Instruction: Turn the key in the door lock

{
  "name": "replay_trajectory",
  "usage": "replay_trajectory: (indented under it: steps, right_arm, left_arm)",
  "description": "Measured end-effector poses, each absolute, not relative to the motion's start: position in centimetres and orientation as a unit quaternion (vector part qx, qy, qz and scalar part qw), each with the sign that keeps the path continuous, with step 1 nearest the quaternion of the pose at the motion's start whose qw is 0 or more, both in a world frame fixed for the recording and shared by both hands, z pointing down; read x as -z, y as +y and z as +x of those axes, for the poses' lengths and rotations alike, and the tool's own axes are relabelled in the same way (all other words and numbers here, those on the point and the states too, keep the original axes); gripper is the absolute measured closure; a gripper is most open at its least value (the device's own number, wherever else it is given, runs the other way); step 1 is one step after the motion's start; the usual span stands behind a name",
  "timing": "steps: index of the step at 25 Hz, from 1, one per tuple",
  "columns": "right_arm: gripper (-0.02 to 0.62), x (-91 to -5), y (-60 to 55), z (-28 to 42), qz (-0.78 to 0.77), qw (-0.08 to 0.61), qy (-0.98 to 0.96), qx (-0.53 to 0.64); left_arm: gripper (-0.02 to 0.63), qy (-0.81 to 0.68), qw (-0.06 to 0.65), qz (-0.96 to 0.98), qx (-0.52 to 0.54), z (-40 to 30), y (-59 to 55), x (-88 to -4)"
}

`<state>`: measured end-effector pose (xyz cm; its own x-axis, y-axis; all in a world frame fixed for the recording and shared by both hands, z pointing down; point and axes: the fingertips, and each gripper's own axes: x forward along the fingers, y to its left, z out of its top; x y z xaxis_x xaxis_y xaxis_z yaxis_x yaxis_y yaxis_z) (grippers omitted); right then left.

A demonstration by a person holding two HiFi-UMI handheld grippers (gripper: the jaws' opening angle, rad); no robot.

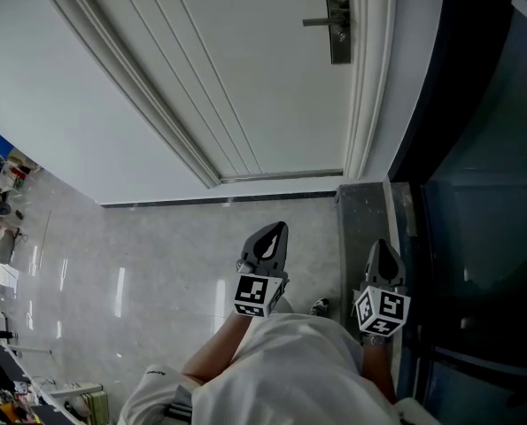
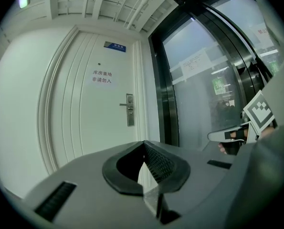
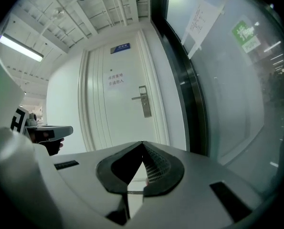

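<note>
Both clenched empty, left tongs (image 1: 279, 227), right tongs (image 1: 380, 245), white door (image 1: 245, 60) ahead, its lever lock (image 1: 338, 25) well apart

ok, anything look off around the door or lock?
Nothing stands out. The door looks shut, and its handle sits level on a straight lock plate; no key is discernible. Left hand-held gripper and right hand-held gripper are shut, empty, short of the door.

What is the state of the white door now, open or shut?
Shut. The white door sits flush in its frame with no gap showing, and its lever handle is level.
</note>
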<state>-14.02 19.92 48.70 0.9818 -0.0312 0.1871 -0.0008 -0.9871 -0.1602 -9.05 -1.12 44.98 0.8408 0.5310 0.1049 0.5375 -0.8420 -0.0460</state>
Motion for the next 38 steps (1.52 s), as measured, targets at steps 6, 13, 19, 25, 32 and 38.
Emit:
replay_trajectory:
  steps: [6, 13, 19, 25, 32, 38]
  right_arm:
    - [0.592, -48.3, 19.9, -13.0, -0.992, 0.076, 0.028, 0.099]
    - [0.592, -48.7, 21.4, -11.1, -0.991, 0.077, 0.018, 0.105]
    - [0.592, -48.5, 19.3, -7.5, -0.990, 0.069, 0.051, 0.110]
    - [0.592, -46.7, 17.2, -4.9, -0.990, 0.051, 0.084, 0.099]
    - [0.592, -47.4, 18.8, -4.2, -0.990, 0.063, 0.064, 0.108]
    - [0.592, -47.4, 20.6, -3.0, -0.991, 0.049, 0.053, 0.113]
  left_arm:
    - [0.597, -0.270, 0.027, -0.962, 0.038, -8.2, -0.6, -44.7]
    - [0.597, -0.267, 0.015, -0.963, 0.041, -6.2, -0.1, -45.4]
    - [0.597, -0.274, 0.010, -0.961, 0.036, -3.8, 0.1, -45.4]
    - [0.597, -0.260, 0.007, -0.965, 0.027, -2.1, -1.0, -44.4]
    - [0.597, -0.279, -0.016, -0.960, 0.029, -1.0, 1.1, -44.3]
    - [0.597, -0.282, -0.033, -0.959, 0.024, 1.7, 2.9, -44.2]
